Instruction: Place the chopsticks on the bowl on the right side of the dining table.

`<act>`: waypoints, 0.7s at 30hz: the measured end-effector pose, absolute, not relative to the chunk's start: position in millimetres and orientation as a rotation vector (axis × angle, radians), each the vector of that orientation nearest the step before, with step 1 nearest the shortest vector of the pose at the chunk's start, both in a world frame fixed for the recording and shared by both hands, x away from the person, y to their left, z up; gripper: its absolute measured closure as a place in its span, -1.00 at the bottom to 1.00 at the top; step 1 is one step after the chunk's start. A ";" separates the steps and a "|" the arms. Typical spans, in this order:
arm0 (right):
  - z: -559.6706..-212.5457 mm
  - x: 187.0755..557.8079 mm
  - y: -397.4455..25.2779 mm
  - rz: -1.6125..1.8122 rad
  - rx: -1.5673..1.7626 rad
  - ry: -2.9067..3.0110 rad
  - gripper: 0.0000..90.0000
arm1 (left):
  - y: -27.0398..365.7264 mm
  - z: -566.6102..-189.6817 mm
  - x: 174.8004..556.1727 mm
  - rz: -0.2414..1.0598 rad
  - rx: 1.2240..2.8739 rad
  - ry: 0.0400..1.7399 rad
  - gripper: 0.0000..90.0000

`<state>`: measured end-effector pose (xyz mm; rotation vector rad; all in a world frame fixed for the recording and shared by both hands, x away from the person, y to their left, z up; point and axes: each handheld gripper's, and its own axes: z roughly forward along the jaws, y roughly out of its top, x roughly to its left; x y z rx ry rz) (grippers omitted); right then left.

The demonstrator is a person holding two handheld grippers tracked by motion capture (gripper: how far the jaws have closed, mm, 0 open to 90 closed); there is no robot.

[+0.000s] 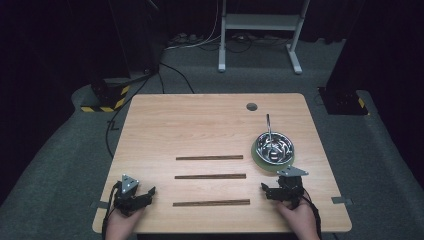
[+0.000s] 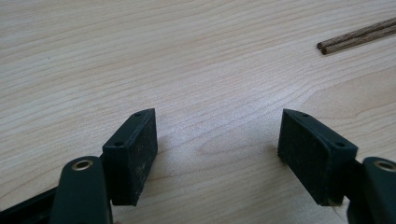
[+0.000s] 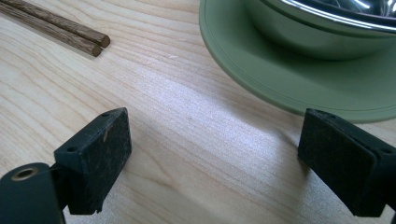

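Observation:
Three pairs of dark wooden chopsticks lie in parallel rows on the wooden table [image 1: 210, 120]: far [image 1: 209, 157], middle [image 1: 210, 176] and near [image 1: 211, 202]. A steel bowl [image 1: 273, 145] with a metal handle [image 1: 268, 122] sticking out stands on a green plate [image 1: 263, 161] at the right. My left gripper [image 1: 149, 194] rests open near the front left corner, jaws toward the near chopsticks [image 2: 355, 39]. My left gripper [image 2: 217, 135] holds nothing. My right gripper [image 1: 265, 189] sits open just in front of the plate [image 3: 280, 79] and bowl [image 3: 327, 28]. My right gripper [image 3: 215, 140] is empty, with chopstick ends [image 3: 70, 32] ahead.
A round cable hole [image 1: 251, 106] sits near the table's far edge. Beyond the table stand a white desk frame [image 1: 260, 30] and black stands with yellow-striped bases [image 1: 102, 100]. Cables run across the grey floor.

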<state>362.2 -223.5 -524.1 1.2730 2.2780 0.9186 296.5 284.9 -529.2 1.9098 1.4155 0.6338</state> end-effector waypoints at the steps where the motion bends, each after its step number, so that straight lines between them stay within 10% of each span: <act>1: -524.3 362.0 -223.5 0.920 1.271 2.276 -0.80 | 285.0 -529.2 296.5 0.634 1.910 1.416 -0.37; 21: -524.1 360.4 -224.7 0.923 1.246 2.294 -0.79 | 284.9 -529.6 297.6 0.645 1.885 1.446 -0.37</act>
